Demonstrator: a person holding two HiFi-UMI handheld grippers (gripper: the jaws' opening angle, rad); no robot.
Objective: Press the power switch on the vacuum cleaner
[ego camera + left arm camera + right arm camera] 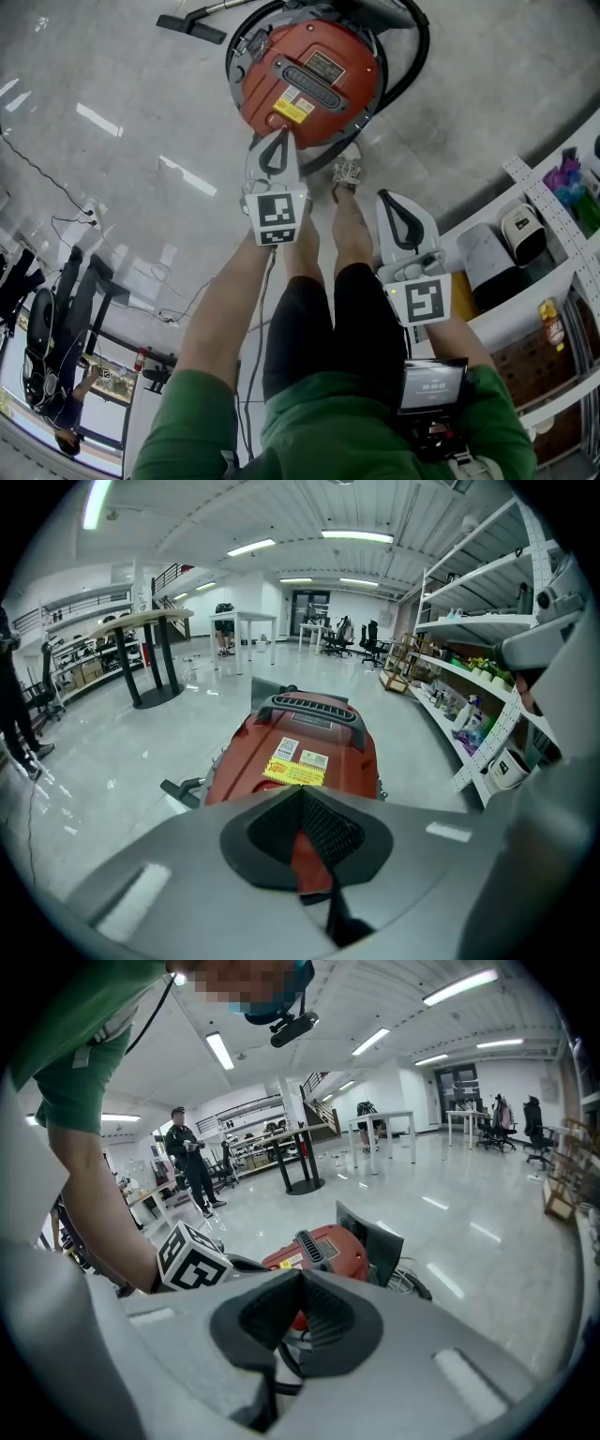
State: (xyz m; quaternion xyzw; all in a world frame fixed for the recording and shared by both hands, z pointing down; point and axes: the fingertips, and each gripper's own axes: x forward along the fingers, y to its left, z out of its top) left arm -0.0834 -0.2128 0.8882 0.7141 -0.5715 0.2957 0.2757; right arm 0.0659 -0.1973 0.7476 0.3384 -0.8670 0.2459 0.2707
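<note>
The vacuum cleaner (309, 80) stands on the grey floor (122, 141), just ahead of the person's shoe (347, 172). It has a round red body, a black handle across the top, a yellow label, and a black hose (415, 66) looped round its far side. The left gripper (275, 150) reaches over its near rim, fingers pressed together on nothing; whether it touches the vacuum cleaner is unclear. The right gripper (401, 217), fingers likewise together and empty, hangs beside the leg, near the shelving (539, 202) along the floor's right edge. A floor nozzle (192, 25) lies beyond.

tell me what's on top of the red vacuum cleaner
On top of the vacuum cleaner: a black carry handle, a yellow sticker and small printed labels. The left gripper covers its near edge, so no power switch can be picked out.
</note>
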